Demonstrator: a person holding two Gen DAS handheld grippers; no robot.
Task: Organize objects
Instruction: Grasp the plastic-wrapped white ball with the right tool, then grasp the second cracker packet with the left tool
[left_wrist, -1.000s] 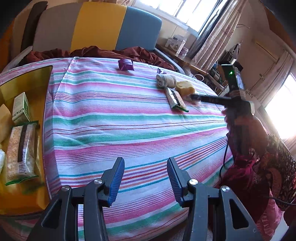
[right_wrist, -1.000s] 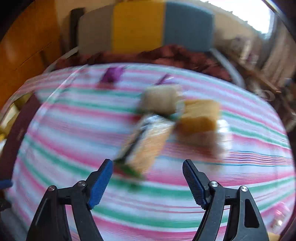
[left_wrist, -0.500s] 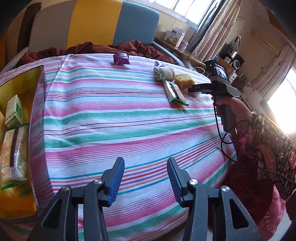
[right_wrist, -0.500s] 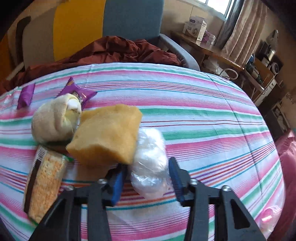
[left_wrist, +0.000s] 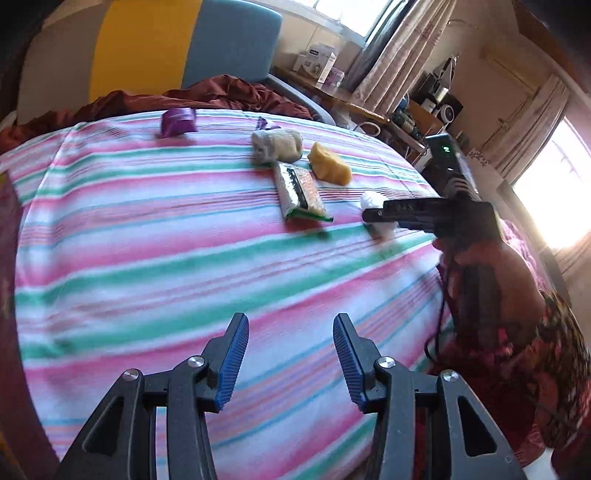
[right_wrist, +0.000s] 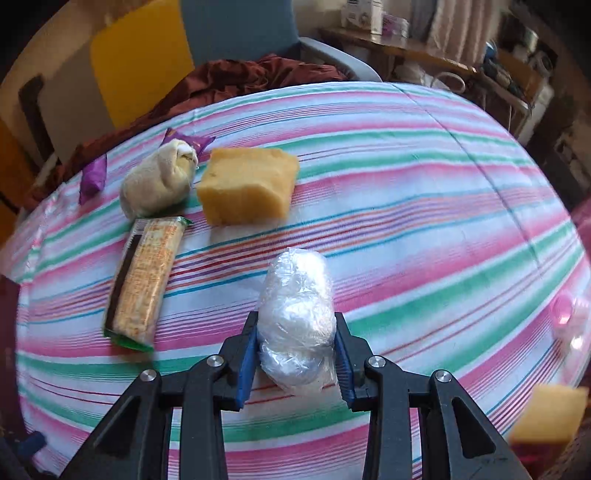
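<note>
Clamping a clear plastic-wrapped bundle (right_wrist: 295, 317) above the striped bedspread (right_wrist: 424, 221), the right gripper (right_wrist: 295, 354) has just closed; a biscuit packet (right_wrist: 144, 280), yellow sponge (right_wrist: 247, 190) and rolled sock (right_wrist: 155, 184) lie beyond it, while the left gripper (left_wrist: 290, 354) hangs parted, empty.

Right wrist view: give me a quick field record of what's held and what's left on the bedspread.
right hand-held gripper: shut on plastic-wrapped bundle, jaws just closed on it
left hand-held gripper: open, nothing between the jaws
yellow sponge: on striped bedspread, beyond the bundle
cracker packet: lying flat, left of the bundle
rolled cream sock: beside the sponge
purple wrappers: far left edge
</note>
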